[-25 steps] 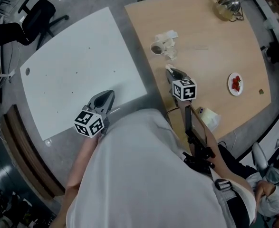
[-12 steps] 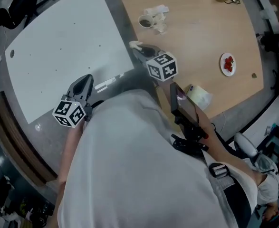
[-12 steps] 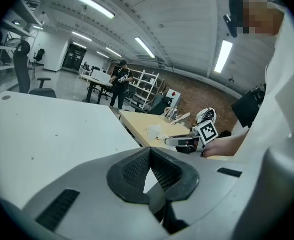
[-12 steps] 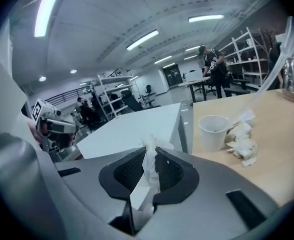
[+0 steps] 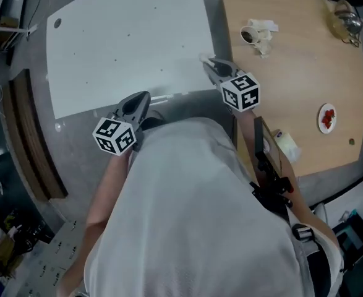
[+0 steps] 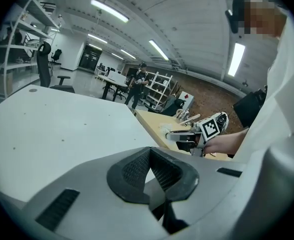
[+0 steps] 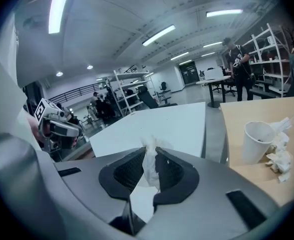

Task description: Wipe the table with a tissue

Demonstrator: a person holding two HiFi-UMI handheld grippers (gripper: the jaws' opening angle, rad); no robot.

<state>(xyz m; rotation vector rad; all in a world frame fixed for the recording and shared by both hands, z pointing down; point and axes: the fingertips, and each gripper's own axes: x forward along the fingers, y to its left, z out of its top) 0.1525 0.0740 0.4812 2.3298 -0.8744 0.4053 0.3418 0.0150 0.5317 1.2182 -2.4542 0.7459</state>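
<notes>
A white tissue [image 7: 149,168] is pinched in my right gripper [image 7: 150,159], which is shut on it. In the head view that gripper [image 5: 209,65] hangs over the right near corner of the white table [image 5: 119,36], with the tissue [image 5: 203,58] sticking out at its tip. My left gripper [image 5: 136,106] is at the white table's near edge, shut with nothing between its fingers. The left gripper view has those jaws [image 6: 150,159] closed over the white tabletop [image 6: 46,119], with the right gripper [image 6: 184,135] off to the right.
A wooden table [image 5: 292,67] stands right of the white one across a narrow gap. It carries a paper cup [image 5: 249,34] beside crumpled tissues [image 5: 266,31], a plate [image 5: 328,117] of red food, a glass teapot [image 5: 344,17] and a tissue pack [image 5: 286,144]. People stand far off.
My right gripper carried the tissue leftward from over the wooden table near the cup to the white table's corner. The left gripper stayed at the white table's near edge.
</notes>
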